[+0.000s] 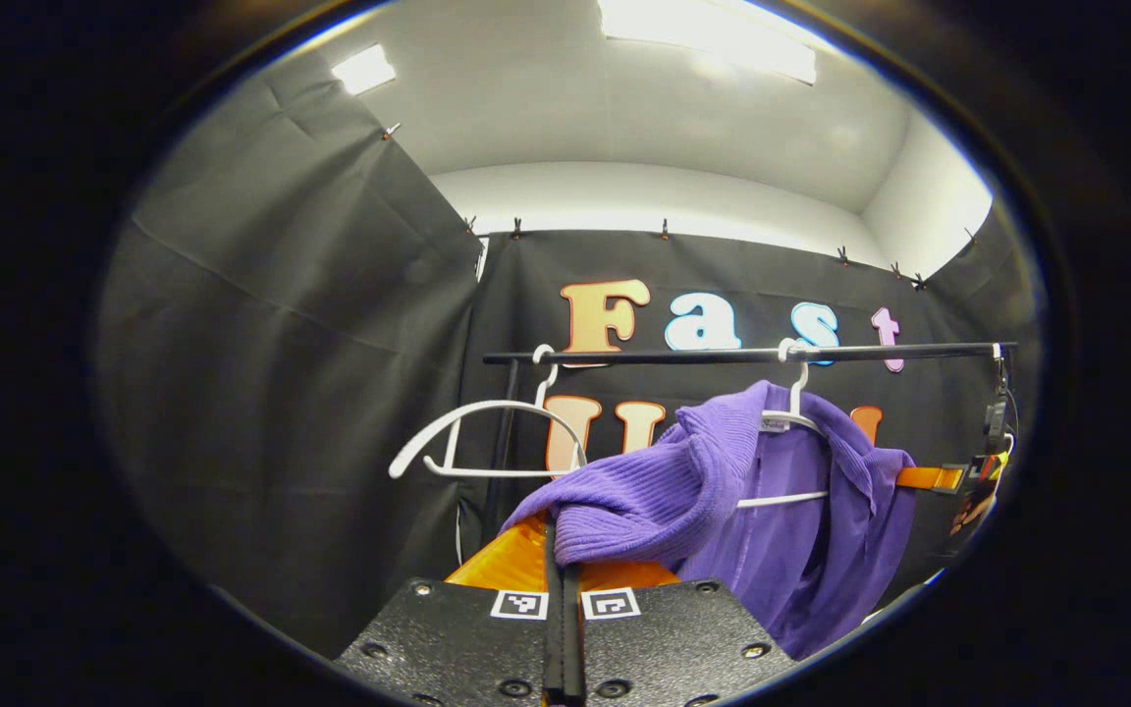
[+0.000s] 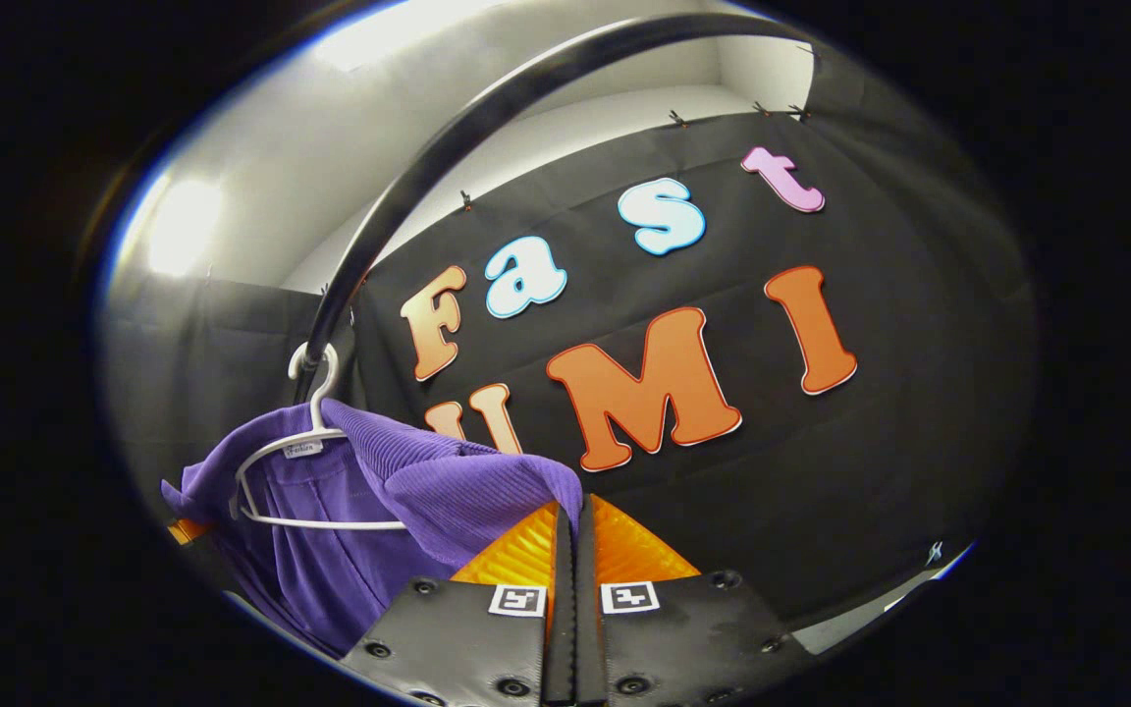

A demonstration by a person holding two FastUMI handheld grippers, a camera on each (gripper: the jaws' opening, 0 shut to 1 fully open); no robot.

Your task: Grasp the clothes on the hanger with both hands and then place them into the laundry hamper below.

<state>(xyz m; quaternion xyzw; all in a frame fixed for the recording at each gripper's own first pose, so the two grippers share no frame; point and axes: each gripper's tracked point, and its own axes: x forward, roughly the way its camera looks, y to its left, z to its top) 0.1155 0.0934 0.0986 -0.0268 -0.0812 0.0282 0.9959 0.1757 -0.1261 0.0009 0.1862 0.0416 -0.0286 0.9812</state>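
Low in both views, the left tongs (image 1: 563, 550) and right tongs (image 2: 575, 530) each pinch a shoulder of the purple garment (image 1: 781, 511), apparently to lift it off its white hanger (image 1: 793, 417) on the rail (image 1: 752, 355).

Purple ribbed garment (image 1: 781, 511), half-draped on white hanger (image 1: 789, 422)

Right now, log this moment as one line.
stage: both grasped | left gripper: shut on garment | right gripper: shut on garment | garment: on hanger | hanger: on rail
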